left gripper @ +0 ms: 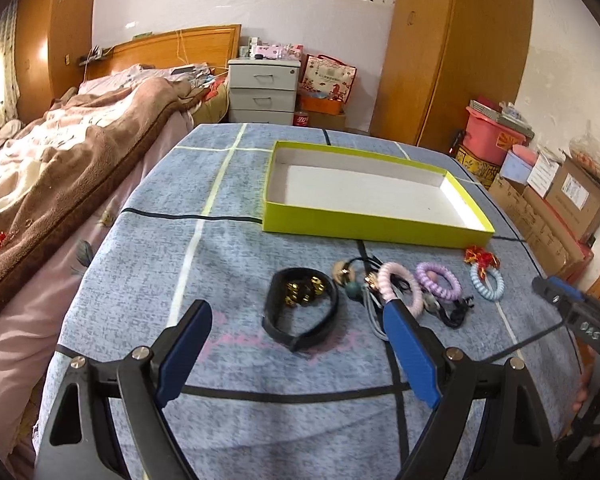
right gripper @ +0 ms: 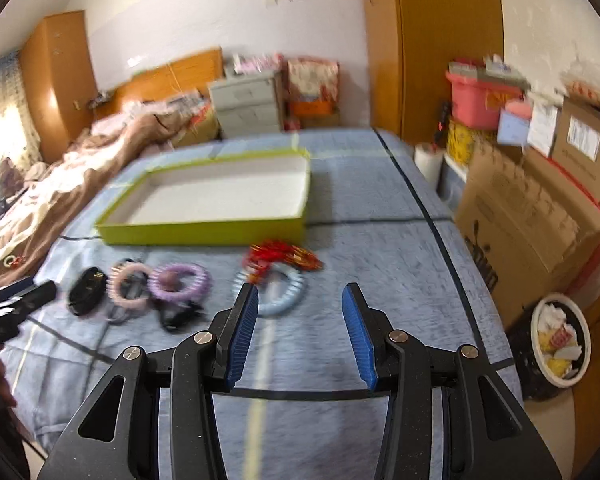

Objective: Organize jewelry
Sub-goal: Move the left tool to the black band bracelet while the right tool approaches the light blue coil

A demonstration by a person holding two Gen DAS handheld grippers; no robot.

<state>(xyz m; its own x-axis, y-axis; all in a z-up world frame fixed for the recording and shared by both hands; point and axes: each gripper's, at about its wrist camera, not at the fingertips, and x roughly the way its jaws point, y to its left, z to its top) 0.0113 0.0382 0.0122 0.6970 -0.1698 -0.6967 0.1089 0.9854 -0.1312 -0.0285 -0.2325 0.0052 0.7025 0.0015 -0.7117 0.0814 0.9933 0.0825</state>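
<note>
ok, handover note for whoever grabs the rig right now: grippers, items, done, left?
Left gripper: open, empty, above the black band.
Right gripper: open, empty, near the blue coil tie.
Green tray: nothing inside.
Pink coil, purple coil, blue coil tie and black band lie on the cloth in front of the tray.
Done: nothing.
Left: move everything into the tray.

Green tray (left gripper: 364, 222) with white inside, open and flat before me, black band (left gripper: 300, 312) nearest in front of it, pink coil (left gripper: 400, 284), purple coil (left gripper: 438, 280), blue coil (left gripper: 487, 283) with red tassel (left gripper: 480, 257) alongside
</note>
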